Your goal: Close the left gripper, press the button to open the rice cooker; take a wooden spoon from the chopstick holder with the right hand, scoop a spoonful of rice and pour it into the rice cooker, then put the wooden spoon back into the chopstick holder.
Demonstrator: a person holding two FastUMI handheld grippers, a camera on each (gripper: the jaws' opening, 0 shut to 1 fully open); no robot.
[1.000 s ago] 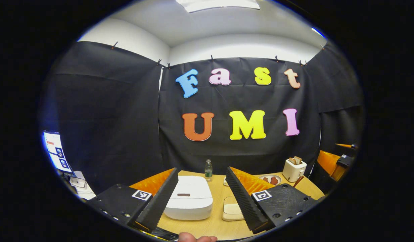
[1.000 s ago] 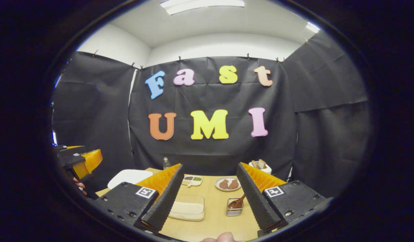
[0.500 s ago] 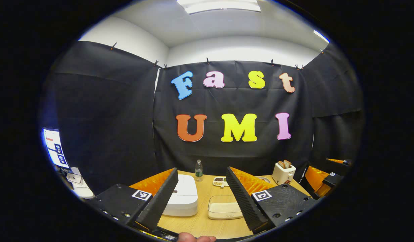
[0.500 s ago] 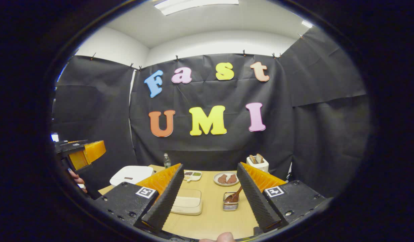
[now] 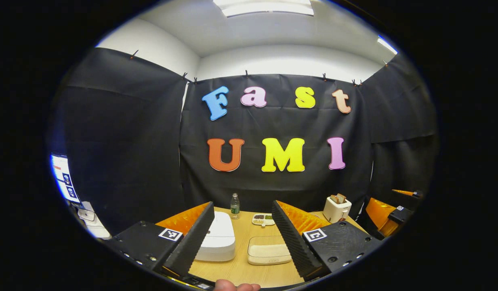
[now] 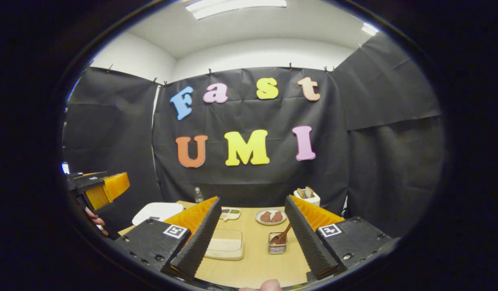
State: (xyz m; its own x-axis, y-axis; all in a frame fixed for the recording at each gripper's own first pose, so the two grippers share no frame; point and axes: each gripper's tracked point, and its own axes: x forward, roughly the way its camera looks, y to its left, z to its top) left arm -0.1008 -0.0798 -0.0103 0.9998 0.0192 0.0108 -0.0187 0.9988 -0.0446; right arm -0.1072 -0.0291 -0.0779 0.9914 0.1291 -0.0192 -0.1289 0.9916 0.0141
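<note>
A white rice cooker [image 5: 217, 238] with its lid down sits on the wooden table [image 5: 242, 271], partly behind one finger of my open left gripper [image 5: 242, 238]. A shallow cream rice container [image 5: 269, 255] lies to the cooker's right. In the right gripper view the rice cooker [image 6: 156, 211] is at the left and the rice container [image 6: 225, 247] lies ahead. A small wire chopstick holder [image 6: 277, 245] holds a wooden spoon [image 6: 284, 235] leaning right. My right gripper [image 6: 253, 238] is open and empty, held back from the holder. The left gripper [image 6: 98, 190] hangs at the far left, a hand under it.
At the table's back stand a water bottle [image 5: 234, 206], a divided dish of food [image 5: 263, 219], a plate with brown pieces [image 6: 270, 216] and a white toaster with bread [image 5: 337, 208]. A lit screen [image 5: 62, 178] is at the far left. The right gripper [image 5: 388, 210] shows at right.
Both grippers have drawn back from the table, so the cooker, the rice container and the holder look smaller and farther. Both stay open.
</note>
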